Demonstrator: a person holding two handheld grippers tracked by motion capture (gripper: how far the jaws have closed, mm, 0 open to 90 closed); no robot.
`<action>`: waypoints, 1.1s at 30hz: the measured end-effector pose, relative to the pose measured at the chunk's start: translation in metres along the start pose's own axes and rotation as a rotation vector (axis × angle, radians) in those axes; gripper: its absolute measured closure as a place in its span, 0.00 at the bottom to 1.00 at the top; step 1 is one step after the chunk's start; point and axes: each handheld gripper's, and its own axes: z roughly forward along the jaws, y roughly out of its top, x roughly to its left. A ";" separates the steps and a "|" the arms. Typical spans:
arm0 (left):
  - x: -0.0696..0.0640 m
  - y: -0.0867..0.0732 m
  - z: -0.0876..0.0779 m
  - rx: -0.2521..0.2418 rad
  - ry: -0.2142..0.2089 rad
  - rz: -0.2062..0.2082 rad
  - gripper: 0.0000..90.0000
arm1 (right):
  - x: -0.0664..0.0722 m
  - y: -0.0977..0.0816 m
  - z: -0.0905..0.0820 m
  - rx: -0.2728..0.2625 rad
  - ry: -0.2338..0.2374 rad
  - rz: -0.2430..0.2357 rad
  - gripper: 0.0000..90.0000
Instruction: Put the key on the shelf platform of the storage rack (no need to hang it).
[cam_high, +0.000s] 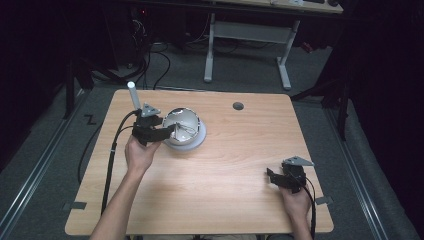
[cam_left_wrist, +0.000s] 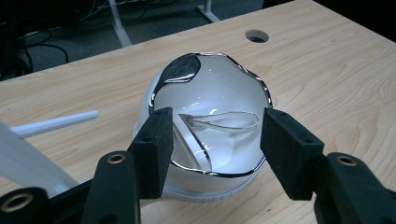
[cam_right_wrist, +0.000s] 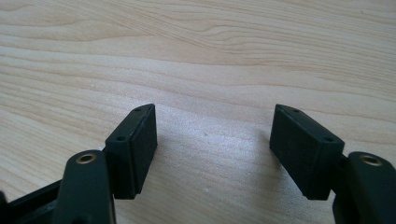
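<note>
Left hand-held gripper (cam_left_wrist: 215, 151) held apart around bowl (cam_left_wrist: 210, 116) rim at 6 o'clock, unclamped; whisk (cam_left_wrist: 224, 122) inside. Bowl could be tipped if pinched off-centre.

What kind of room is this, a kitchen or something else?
Probably a lab or workshop, not a kitchen. A plain wooden table stands on grey carpet, cables trail across the floor by a height-adjustable desk, and a person works a white bowl with hand-held grippers.
</note>
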 end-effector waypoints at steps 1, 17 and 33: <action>0.001 -0.001 -0.001 -0.002 -0.002 -0.003 0.50 | 0.000 0.000 0.000 0.000 0.000 0.000 0.36; 0.002 -0.009 -0.021 -0.023 -0.003 0.012 0.51 | 0.000 0.000 0.000 0.000 0.000 0.001 0.36; 0.005 -0.021 -0.047 -0.051 0.001 0.010 0.51 | 0.000 0.000 0.000 -0.001 -0.002 0.001 0.36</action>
